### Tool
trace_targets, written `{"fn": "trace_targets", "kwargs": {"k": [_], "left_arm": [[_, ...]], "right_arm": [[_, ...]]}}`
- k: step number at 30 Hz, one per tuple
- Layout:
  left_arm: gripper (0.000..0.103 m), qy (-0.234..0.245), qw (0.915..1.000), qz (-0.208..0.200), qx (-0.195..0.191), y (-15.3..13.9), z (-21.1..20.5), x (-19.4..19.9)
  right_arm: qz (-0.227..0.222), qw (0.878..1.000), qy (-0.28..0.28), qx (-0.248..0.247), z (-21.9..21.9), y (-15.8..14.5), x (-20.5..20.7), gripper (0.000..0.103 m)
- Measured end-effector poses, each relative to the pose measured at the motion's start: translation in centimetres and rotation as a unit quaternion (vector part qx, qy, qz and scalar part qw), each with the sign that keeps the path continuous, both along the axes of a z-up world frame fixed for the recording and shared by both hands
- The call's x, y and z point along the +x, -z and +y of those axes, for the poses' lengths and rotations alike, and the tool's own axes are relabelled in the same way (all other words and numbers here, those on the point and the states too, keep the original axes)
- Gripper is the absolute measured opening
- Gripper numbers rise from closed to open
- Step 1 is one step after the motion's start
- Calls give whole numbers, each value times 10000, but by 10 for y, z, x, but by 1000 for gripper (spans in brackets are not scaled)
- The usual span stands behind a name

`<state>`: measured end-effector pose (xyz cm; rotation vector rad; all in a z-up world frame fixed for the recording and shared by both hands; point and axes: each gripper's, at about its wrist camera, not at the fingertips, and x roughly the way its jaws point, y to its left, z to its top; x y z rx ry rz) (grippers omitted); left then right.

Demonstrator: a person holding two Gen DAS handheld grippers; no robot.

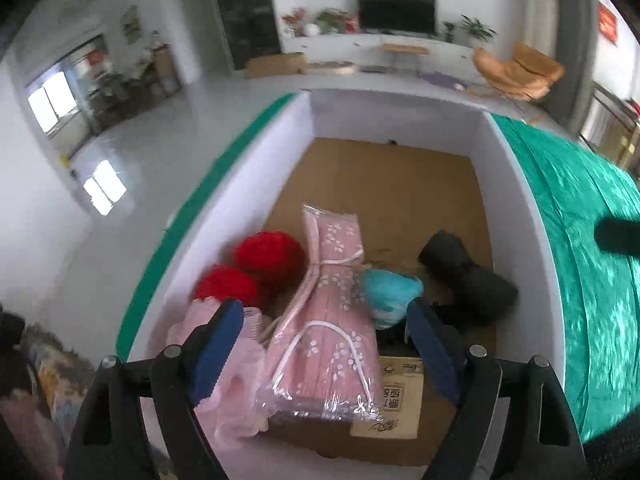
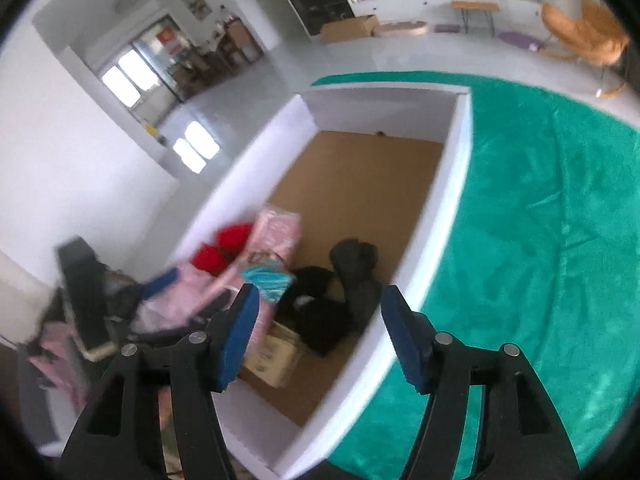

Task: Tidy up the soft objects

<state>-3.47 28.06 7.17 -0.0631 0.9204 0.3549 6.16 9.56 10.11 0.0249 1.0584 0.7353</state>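
Left gripper (image 1: pixel 326 344) and right gripper (image 2: pixel 318 328) are hanging spread, empty, over the white box (image 1: pixel 240 200). Pink wrapped bundle (image 1: pixel 332 320), red yarn balls (image 1: pixel 268 256), teal item (image 1: pixel 390 290), black roll (image 1: pixel 468 276) are sitting inside near end; far half is showing bare. Sorting is looking mostly done.

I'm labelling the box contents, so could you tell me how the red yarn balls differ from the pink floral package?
The red yarn balls are round, fuzzy and unwrapped; the pink floral package is long, flat and wrapped in clear plastic. The balls sit by the box's left wall, the package more centrally. Both lie inside the white box.
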Motion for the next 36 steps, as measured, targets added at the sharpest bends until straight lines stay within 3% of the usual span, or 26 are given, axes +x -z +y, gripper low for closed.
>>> {"fn": "trace_targets", "kwargs": {"k": [7, 10, 15, 29, 34, 36], "left_arm": [[87, -326, 9994, -11, -83, -7, -6, -10], [87, -598, 9980, 201, -35, -10, -1, -12], [87, -683, 9975, 81, -176, -19, 12, -22], [87, -698, 9974, -5, -147, -29, 9, -31], [87, -712, 9966, -106, -396, -26, 9, -37], [87, -688, 9972, -111, -277, -28, 6, -38]], "right_arm": [[-272, 9958, -284, -828, 4, 5, -22, 68], [-296, 9933, -395, -1042, 8, 10, -28, 68], [-629, 9868, -542, -1391, 19, 10, -40, 68], [-692, 9853, -654, -1421, 26, 12, -48, 68], [-737, 9849, -631, -1432, 25, 12, -48, 68], [-740, 9852, -624, -1415, 25, 11, -48, 68]]}}
